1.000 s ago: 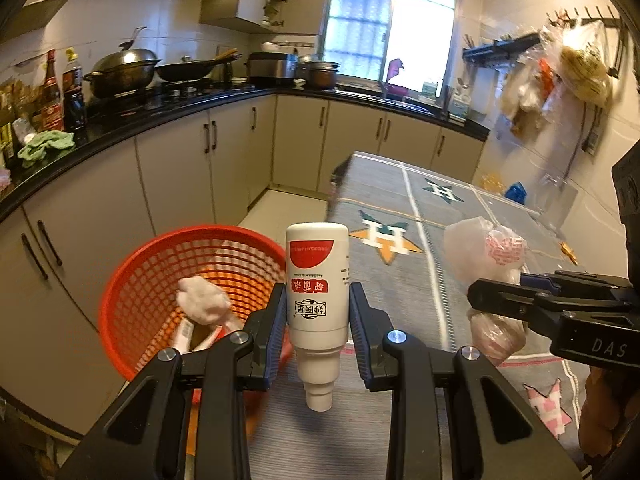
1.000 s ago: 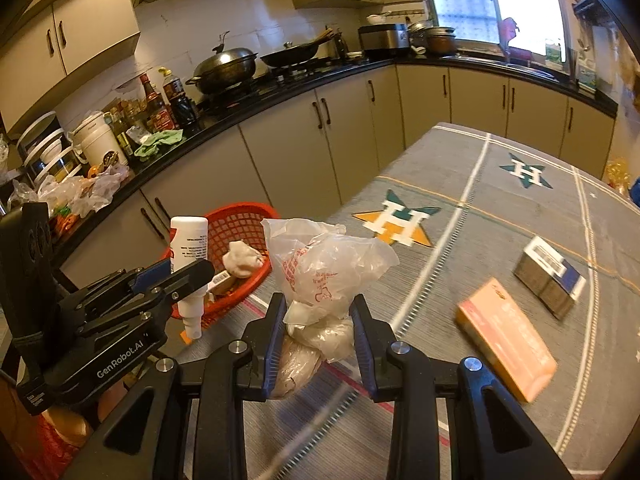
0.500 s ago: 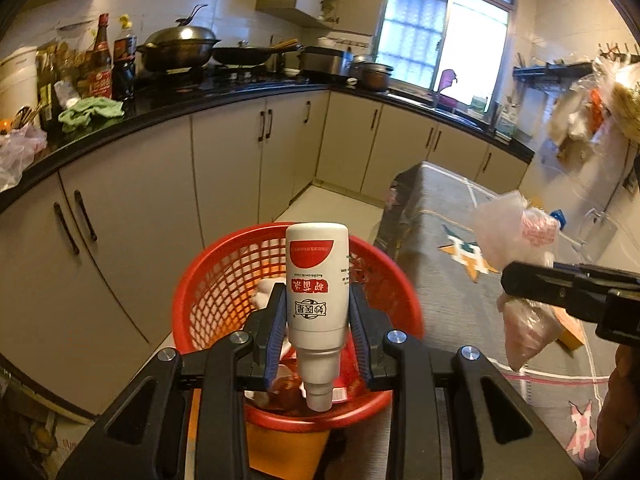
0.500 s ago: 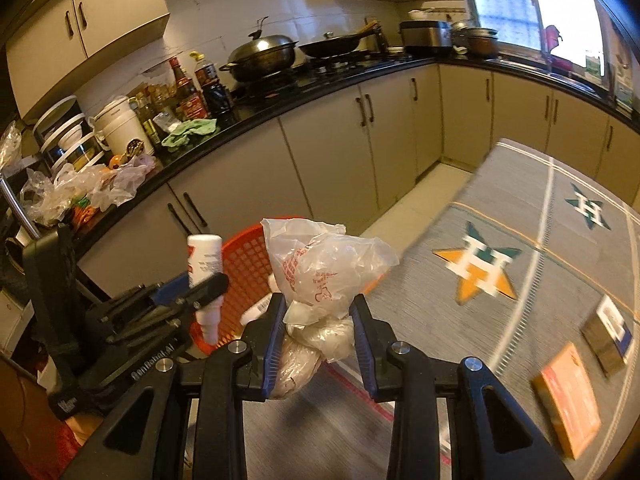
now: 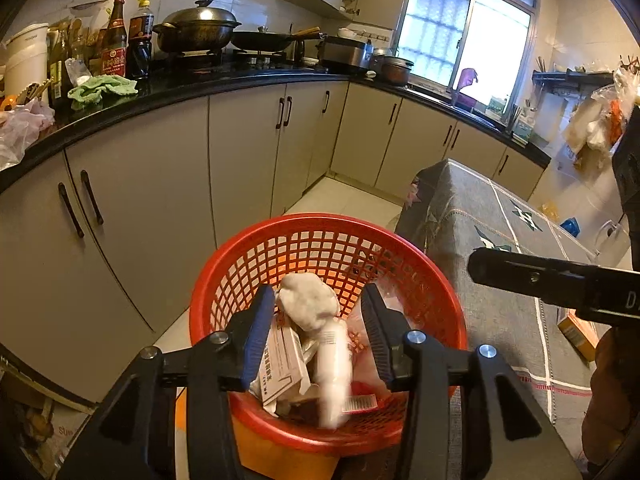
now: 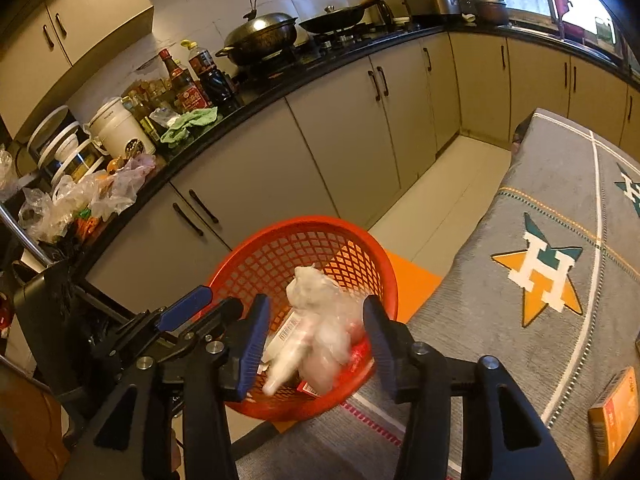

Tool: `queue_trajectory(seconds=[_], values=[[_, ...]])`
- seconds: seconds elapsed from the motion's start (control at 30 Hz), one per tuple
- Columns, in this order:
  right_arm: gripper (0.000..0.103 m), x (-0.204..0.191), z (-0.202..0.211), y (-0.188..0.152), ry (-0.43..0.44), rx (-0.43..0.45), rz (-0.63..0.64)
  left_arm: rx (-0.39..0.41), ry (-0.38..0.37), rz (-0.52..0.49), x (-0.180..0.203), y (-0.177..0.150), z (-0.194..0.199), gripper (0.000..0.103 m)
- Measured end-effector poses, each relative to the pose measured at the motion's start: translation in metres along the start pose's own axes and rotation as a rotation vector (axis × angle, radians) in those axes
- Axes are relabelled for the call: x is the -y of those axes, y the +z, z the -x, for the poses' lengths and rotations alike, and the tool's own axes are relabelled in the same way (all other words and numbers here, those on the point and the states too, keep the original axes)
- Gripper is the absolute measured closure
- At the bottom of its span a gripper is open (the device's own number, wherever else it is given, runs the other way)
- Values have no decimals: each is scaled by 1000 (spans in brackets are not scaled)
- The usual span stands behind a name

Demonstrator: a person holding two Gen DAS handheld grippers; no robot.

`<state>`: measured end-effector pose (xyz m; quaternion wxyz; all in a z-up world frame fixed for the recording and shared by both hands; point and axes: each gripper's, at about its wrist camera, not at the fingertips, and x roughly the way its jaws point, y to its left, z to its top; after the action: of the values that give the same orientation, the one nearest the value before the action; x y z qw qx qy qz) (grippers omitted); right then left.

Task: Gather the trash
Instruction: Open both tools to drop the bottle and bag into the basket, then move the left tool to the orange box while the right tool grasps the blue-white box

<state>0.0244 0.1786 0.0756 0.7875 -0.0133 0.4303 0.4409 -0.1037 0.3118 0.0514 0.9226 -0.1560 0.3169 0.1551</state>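
- The left gripper fills the lower middle of the left wrist view, above the red mesh basket. Its jaws have just been opening and now stand apart, released; nothing is pressed between the blue pads.
- The white bottle shows blurred between and below those jaws, inside the basket, nozzle end toward the bottom of the frame, touching neither pad.
- Beside the bottle in the basket lie a white carton at lower left and a crumpled white wad above it.
- The right gripper sits in the lower middle of the right wrist view, also over the basket. Its jaws have just been opening too and stand wide, released.
- The clear plastic bag with pale contents is blurred between the right gripper's jaws, over the basket's inside, clear of both pads.
- In the right wrist view the left gripper enters from the lower left, its blue-tipped fingers at the basket's near rim.
- In the left wrist view the right gripper appears as a dark bar at the right edge, above the table.
- The table's grey cloth with star emblems fills the right of the right wrist view; an orange box lies on it at the lower right.
- The basket stands just beside the table edge, on something orange.
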Motion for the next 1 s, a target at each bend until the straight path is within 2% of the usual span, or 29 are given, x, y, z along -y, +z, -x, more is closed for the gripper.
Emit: queue_trajectory(seconds=[0.2, 0.33, 0.47, 0.5, 0.6, 0.67, 0.73, 0.8, 0.9, 1.0], values=[[51, 13, 36, -5, -22, 55, -4, 0, -44, -22, 17, 2, 10, 59], [51, 41, 73, -15, -110, 102, 6, 0, -83, -65, 40, 0, 19, 59], [50, 95, 111, -21, -274, 121, 8, -12, -136, -115, 71, -5, 26, 57], [46, 110, 119, -21, -310, 118, 0, -13, -142, -127, 78, -7, 27, 57], [38, 162, 134, -23, -369, 88, -43, -24, -173, -164, 102, -12, 29, 57], [38, 195, 135, -26, -429, 49, -54, -39, -193, -192, 119, -16, 29, 57], [38, 222, 137, -29, -432, 34, -77, -52, -208, -223, 137, -23, 29, 57], [38, 240, 138, -33, -387, 16, -103, -61, -218, -257, 151, -29, 30, 57], [38, 248, 136, -38, -319, -23, -83, -74, -230, -286, 166, -35, 29, 56], [38, 245, 126, -39, -346, -57, -36, -90, -247, -300, 178, -39, 26, 56]])
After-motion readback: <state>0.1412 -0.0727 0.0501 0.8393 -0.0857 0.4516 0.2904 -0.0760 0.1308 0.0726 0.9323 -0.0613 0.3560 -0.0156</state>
